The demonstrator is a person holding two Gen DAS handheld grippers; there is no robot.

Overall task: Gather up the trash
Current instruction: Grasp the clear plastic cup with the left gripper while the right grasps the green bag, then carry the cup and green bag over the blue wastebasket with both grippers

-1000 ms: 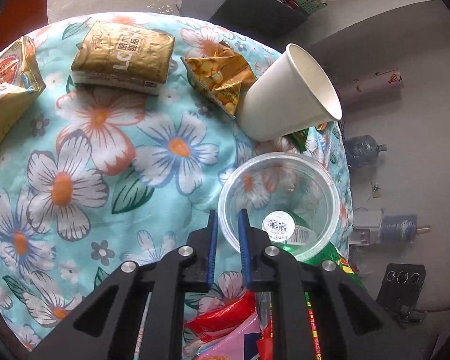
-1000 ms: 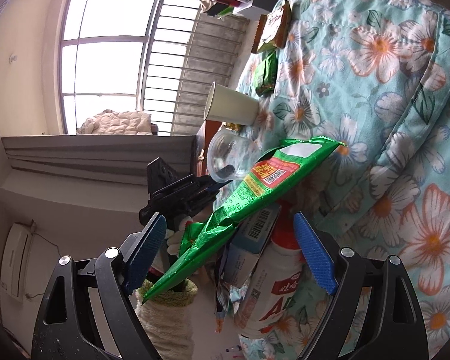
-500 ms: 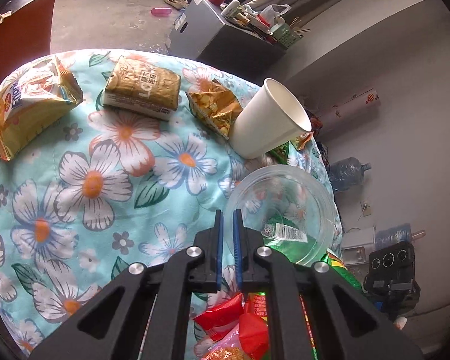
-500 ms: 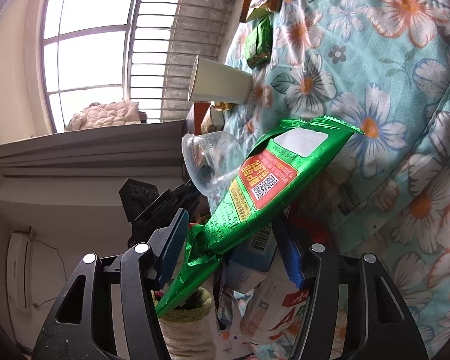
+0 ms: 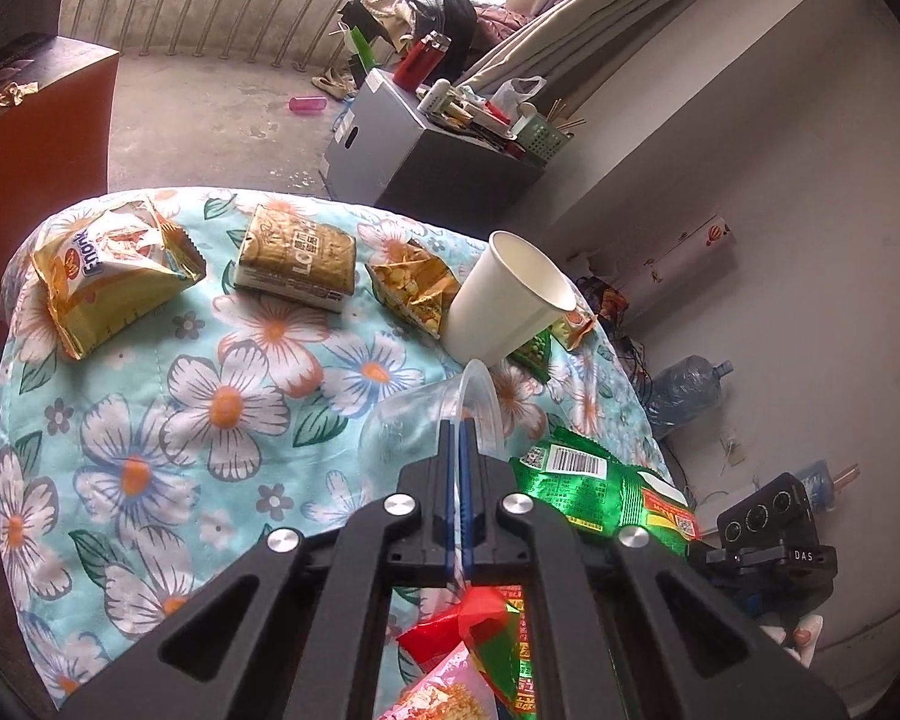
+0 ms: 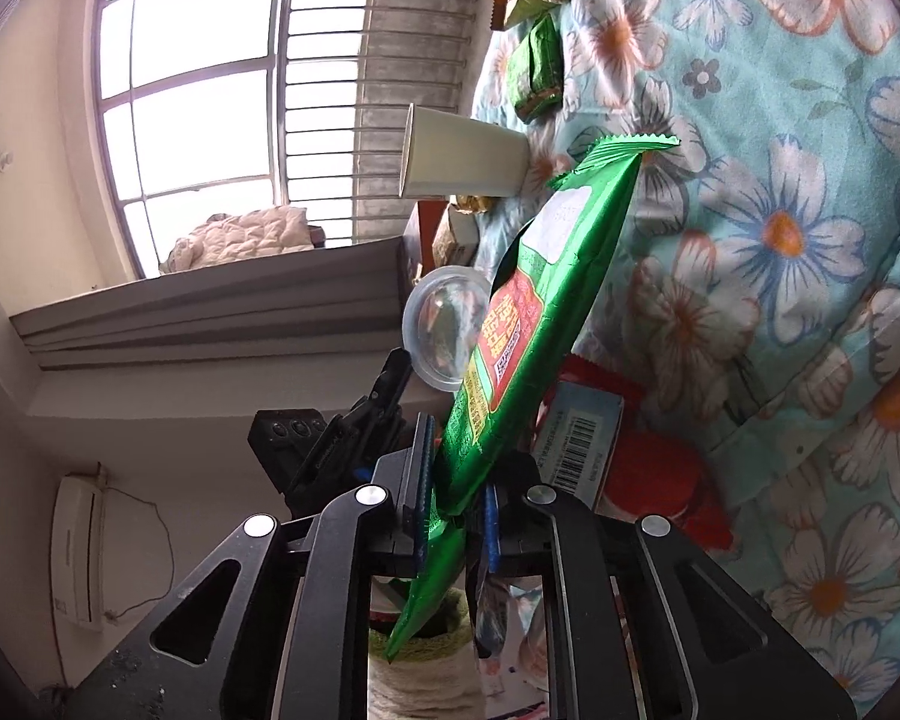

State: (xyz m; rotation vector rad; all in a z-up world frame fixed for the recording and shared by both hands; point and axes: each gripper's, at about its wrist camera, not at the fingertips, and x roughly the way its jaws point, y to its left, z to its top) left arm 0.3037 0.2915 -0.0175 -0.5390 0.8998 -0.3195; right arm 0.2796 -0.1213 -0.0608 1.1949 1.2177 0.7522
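Left gripper (image 5: 459, 420), nearest at six o'clock in its own view: jaws clamped tight on the rim of the clear plastic cup (image 5: 414, 420), cup tipped on its side, raised off the cloth. Right gripper (image 6: 456, 492): jaws closing on the lower end of the green snack wrapper (image 6: 540, 312), foil already pinched between the pads, top edge reaching toward one o'clock.

Risks, as judgement only: thin cup rim likely to buckle or slide out of so narrow a pinch; slick foil apt to slip if lifted quickly; long wrapper liable to sweep the white paper cup (image 5: 510, 300), upright at twelve o'clock just beyond the plastic one, and tip it off the edge. Red wrappers (image 5: 462, 624) under the grippers prone to drag along.

Farther out on the floral cloth (image 5: 150, 420): crumpled yellow packet (image 5: 414, 288) beside the paper cup, gold pack (image 5: 297, 261) at eleven, yellow chip bag (image 5: 108, 276) at ten, all untouched. Beyond, bare concrete floor, grey box (image 5: 426, 162) crowded with clutter, balcony railing, plain wall at two o'clock.
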